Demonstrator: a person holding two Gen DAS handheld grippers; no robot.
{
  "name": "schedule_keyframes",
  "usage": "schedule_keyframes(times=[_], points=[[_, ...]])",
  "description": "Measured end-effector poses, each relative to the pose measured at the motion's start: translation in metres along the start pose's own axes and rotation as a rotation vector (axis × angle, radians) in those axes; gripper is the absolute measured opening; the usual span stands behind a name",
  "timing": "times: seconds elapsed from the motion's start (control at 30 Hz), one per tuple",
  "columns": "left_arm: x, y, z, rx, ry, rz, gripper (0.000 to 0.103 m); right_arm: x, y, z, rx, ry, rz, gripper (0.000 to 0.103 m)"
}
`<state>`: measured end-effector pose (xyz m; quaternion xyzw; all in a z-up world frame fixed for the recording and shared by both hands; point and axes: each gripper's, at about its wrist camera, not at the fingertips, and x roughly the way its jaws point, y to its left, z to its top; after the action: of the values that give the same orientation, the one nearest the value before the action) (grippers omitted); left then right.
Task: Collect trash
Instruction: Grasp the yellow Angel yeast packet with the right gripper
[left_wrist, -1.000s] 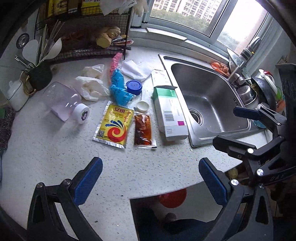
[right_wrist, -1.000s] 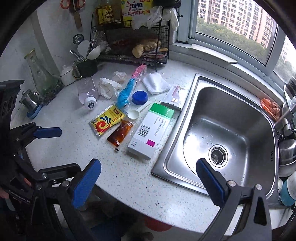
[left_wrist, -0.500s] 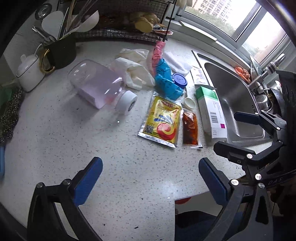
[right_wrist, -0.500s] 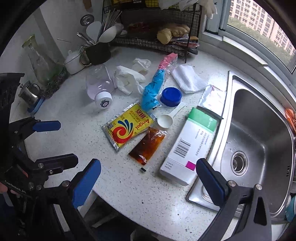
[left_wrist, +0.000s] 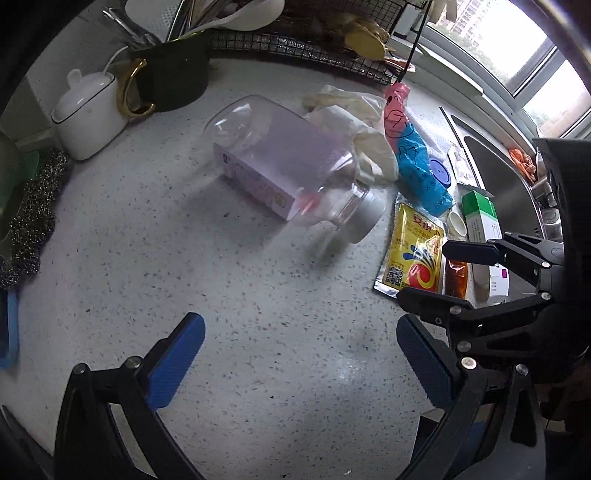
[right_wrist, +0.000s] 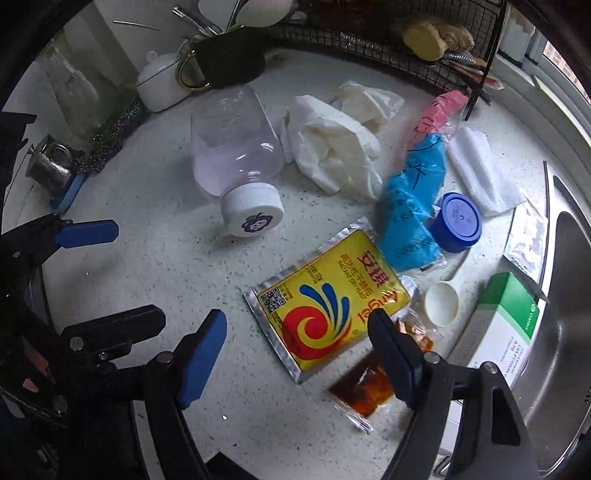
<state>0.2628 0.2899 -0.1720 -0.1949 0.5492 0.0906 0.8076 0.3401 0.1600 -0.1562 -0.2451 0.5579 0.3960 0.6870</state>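
Left gripper (left_wrist: 301, 365) points steeply down, fingers spread wide, nothing between them. Right gripper (right_wrist: 295, 354) also points steeply down, jaws just been closing, still apart, gripping nothing.

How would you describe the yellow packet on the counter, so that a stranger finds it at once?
Start from the steel sink and go left past the green-and-white box on the speckled counter. The yellow packet lies flat beside a small brown sauce sachet. Only it has silver edges and a red-and-blue swirl.

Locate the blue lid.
In the right wrist view the blue lid sits right of centre, against the blue bag, above the white scoop.
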Motion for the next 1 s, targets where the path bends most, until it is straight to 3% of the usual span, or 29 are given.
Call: schedule_keyframes(times=[0.3,0.5,0.73,1.0], points=[[0.0,0.012,0.006,0.062,0.014,-0.001,0.103,0.009,-0.016,0.005,0.326,0.088,0.054,0.073],[0.009,0.008,0.022,0.098,0.025,0.016,0.103,0.013,-0.019,0.011,0.407,0.086,0.025,0.073],[0.015,0.008,0.034,0.087,0.034,-0.016,0.103,0.019,-0.013,0.028,0.344,0.082,-0.085,0.073],[0.023,0.015,0.032,0.062,0.043,-0.032,0.103,0.022,-0.002,0.024,0.266,0.056,-0.178,0.072]])
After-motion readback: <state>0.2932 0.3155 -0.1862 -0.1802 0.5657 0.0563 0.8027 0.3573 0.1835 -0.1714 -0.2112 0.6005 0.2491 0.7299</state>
